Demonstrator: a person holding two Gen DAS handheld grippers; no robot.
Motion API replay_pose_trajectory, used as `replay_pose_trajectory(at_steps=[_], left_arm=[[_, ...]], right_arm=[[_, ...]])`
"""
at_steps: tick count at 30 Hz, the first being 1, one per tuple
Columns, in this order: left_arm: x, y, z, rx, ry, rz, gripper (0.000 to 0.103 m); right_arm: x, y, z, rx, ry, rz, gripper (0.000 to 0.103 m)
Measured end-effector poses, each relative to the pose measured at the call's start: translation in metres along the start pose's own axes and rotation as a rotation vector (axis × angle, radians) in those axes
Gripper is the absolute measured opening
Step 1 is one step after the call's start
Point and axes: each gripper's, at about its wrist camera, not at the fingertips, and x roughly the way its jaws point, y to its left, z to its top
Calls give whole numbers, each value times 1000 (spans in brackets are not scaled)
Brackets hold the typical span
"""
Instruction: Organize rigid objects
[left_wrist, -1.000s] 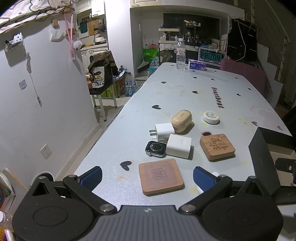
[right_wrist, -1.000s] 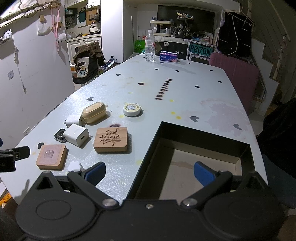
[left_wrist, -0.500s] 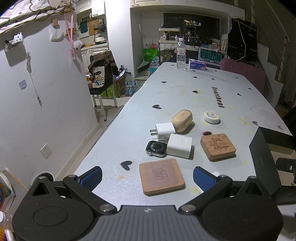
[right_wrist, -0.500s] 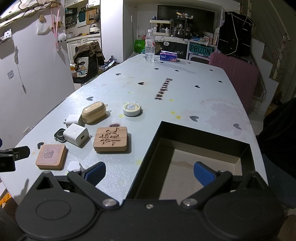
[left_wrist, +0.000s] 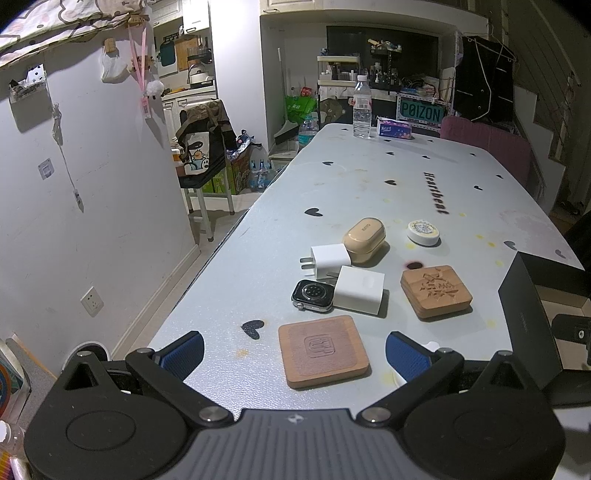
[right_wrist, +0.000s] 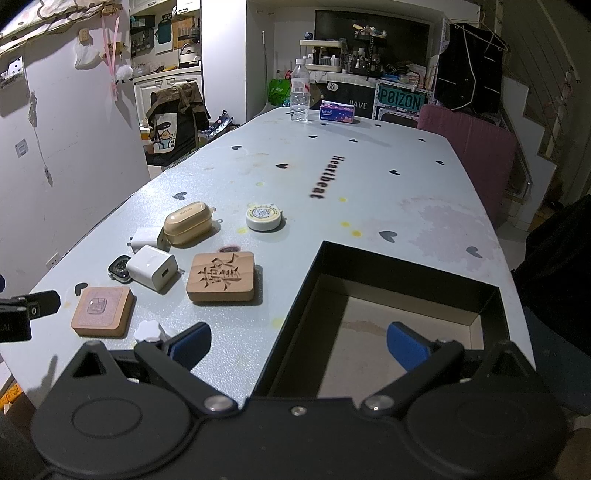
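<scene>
On the heart-print table (left_wrist: 369, 192), small gadgets beside a black box (right_wrist: 399, 273)

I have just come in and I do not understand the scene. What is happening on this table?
A person holds two grippers over the table, both open and empty. The small things are still outside the black box, which looks empty: two wooden blocks, two white chargers, a watch, a beige case and a round tin. The left gripper is nearest the flat block; the right gripper hangs over the box's edge. Sorting has not begun.
</scene>
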Motion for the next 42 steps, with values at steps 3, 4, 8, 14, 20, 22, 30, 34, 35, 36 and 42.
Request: replay_pose_trajectory(at_steps=[3,4,8,14,20,22,30,34,35,36,42], left_arm=[[0,0,0,-1,0,1,103],[0,0,0,-1,0,1,103],[1,0,0,3,-1,1,103],[1,0,0,3,0,0,103],[2,0,-1,4,0,1,103],[3,0,-1,2,1,2,103],[9,4,-1,-45,7,12,103],[14,6,-1,-55,10,19,103],[16,7,-1,-58,9,21,103],[17,7,-1,-61,8,22,103],[25,11,-3,-97,-15,12,103]], right_arm=[[0,0,0,0,0,1,103],[0,0,0,0,0,0,103],[0,0,0,0,1,-1,103],[1,-1,-3,1,2,0,103],[2,-2,-3,6,-1,-2,103],[5,-4,-4,16,-9,-7,103],[4,-22,-2,88,-47,-82,103],[3,-38,0,139,-59,-114,103],[3,-43,0,151,-61,-120,103],[3,-47,0,162,-60,-127,103],[5,-79,-4,250,-49,-215,103]])
